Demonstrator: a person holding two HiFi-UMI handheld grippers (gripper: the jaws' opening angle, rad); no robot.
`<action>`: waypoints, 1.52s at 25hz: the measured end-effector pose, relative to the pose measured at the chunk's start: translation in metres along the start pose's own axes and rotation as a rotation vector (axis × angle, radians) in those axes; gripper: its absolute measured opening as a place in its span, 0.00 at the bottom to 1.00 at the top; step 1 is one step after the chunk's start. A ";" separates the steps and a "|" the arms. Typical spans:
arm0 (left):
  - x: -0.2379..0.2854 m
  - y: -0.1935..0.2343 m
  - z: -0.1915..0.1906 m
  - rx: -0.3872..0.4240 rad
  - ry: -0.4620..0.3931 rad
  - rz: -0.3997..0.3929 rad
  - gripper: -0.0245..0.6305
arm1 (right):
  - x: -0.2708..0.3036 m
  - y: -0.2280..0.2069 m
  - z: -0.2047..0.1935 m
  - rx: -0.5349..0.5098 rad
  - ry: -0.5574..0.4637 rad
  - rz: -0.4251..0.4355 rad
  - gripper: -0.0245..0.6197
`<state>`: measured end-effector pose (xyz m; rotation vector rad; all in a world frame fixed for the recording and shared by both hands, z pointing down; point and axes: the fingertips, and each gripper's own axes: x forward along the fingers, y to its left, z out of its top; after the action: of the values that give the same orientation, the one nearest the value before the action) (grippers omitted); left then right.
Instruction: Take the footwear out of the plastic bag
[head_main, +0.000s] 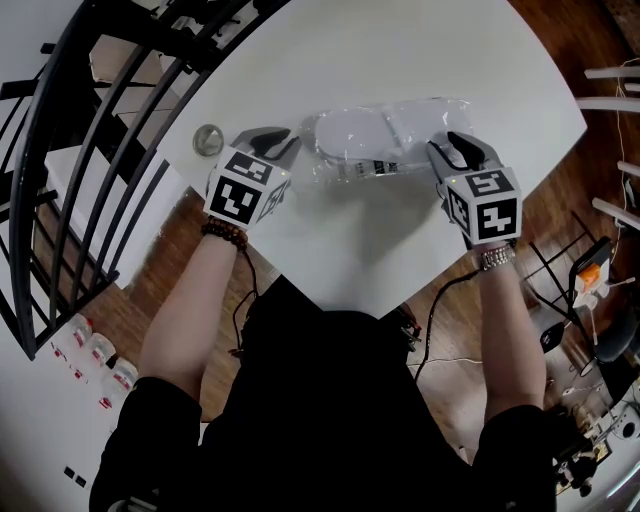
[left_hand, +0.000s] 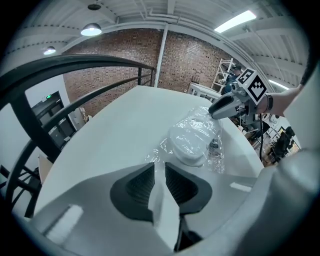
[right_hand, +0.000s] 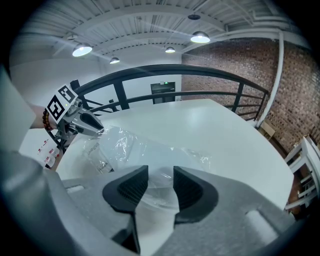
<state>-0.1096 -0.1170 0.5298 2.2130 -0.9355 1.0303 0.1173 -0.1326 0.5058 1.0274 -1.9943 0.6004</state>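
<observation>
Head view: we see the clear plastic bag (head_main: 420, 125) flat on the white desk (head_main: 380, 50), with white footwear (head_main: 350, 135) inside, twd its left half. The left gripper (head_main: 278, 140) sits at the bag's left end and the right gripper (head_main: 452, 148) on its right end.

Left gripper view: jaws nearly together, slim gap w/ only desk showing thru. The bag's crinkled edge is just ahead of the tips.

Right gripper view: jaws approx half apart, closed on bunched film at the bag's end. The footwear lies further along, inside the bag.
</observation>
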 end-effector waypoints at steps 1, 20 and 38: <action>0.000 0.001 0.000 -0.002 0.000 0.003 0.17 | -0.002 0.000 0.002 -0.002 -0.009 -0.003 0.26; 0.001 -0.023 0.009 -0.211 -0.024 -0.273 0.18 | -0.027 -0.082 -0.028 0.423 0.006 0.163 0.35; 0.015 -0.044 0.020 -0.583 -0.053 -0.524 0.19 | -0.012 -0.061 -0.043 0.449 0.054 0.341 0.31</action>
<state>-0.0600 -0.1089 0.5227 1.8354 -0.5311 0.3913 0.1906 -0.1317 0.5234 0.9116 -2.0483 1.2919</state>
